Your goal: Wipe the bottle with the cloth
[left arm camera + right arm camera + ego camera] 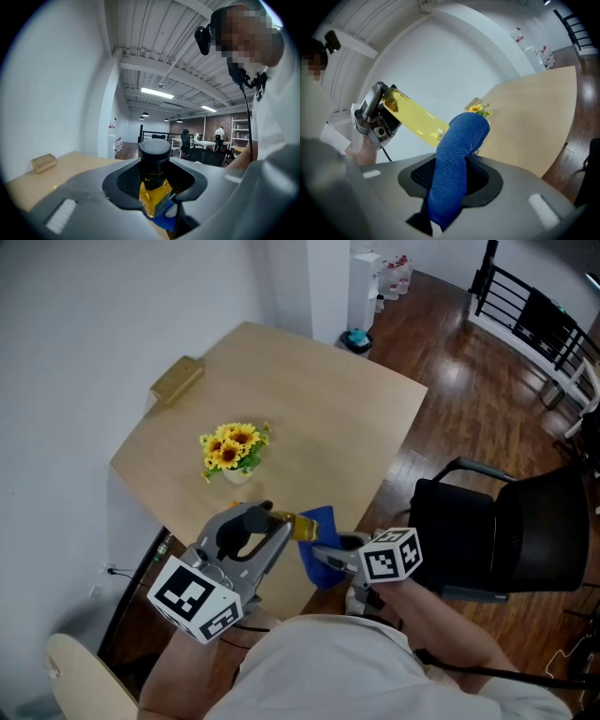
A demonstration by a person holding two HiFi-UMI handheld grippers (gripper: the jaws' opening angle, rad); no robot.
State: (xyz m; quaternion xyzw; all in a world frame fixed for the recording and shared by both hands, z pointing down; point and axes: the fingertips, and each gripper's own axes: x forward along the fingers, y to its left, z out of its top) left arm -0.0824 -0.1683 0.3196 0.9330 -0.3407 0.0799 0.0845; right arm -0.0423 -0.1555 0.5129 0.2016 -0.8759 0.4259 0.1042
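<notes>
While the bottle [414, 118] is clamped in the left gripper [278, 521] and the cloth [452, 164] pinched in the right gripper [323, 555], the bottle could be levered loose by hard wiping.

Head view: bright, even, diffuse light. White wall [112, 315] nearly washed out; pale sheen on the wood floor [450, 371]. Centre sharp, no motion blur.

Both gripper views: fisheye, black vignette at the corners, straight lines bowed towards the edges.

Left gripper view: strip lights [157, 93] overhead glare white; bottle [153, 178] close to the lens, slightly soft.

Right gripper view: cloth [451, 171] sharp, weave visible; bottle backlit against the wall, glowing yellow.
</notes>
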